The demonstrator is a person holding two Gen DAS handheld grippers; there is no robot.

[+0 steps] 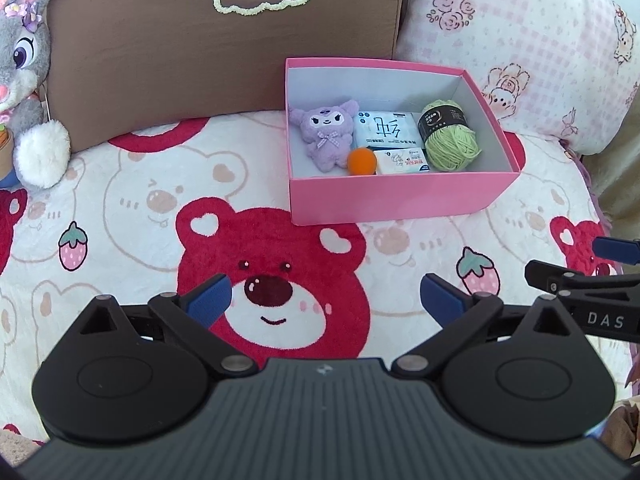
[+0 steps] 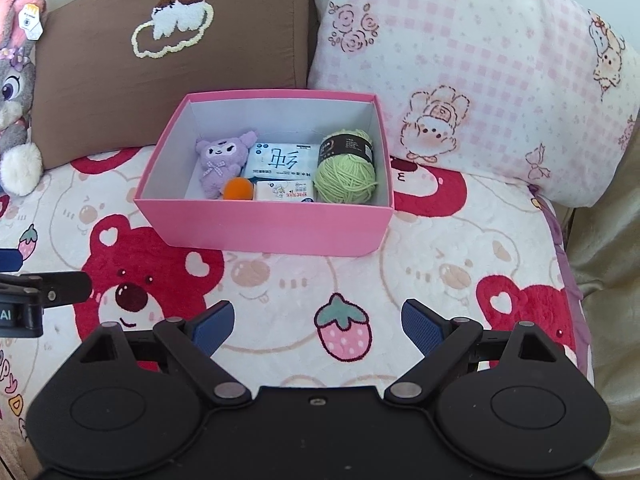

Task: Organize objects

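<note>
While both grippers hover over the bear-print blanket [image 1: 120, 208], the left gripper [image 1: 324, 300] and right gripper [image 2: 318, 326] stand spread wide with nothing between their jaws. Ahead of each, well apart, sits the pink box [image 2: 264, 228], holding a purple plush [image 2: 222, 160], an orange ball [image 2: 238, 189], two tissue packs [image 2: 280, 160] and a green yarn ball [image 2: 346, 172]. All appear light and soft; the yarn would likely squash, best taken across its black paper band. Pack print is Chinese, not legible. The right gripper's arm reads "DAS" in the left view.
</note>
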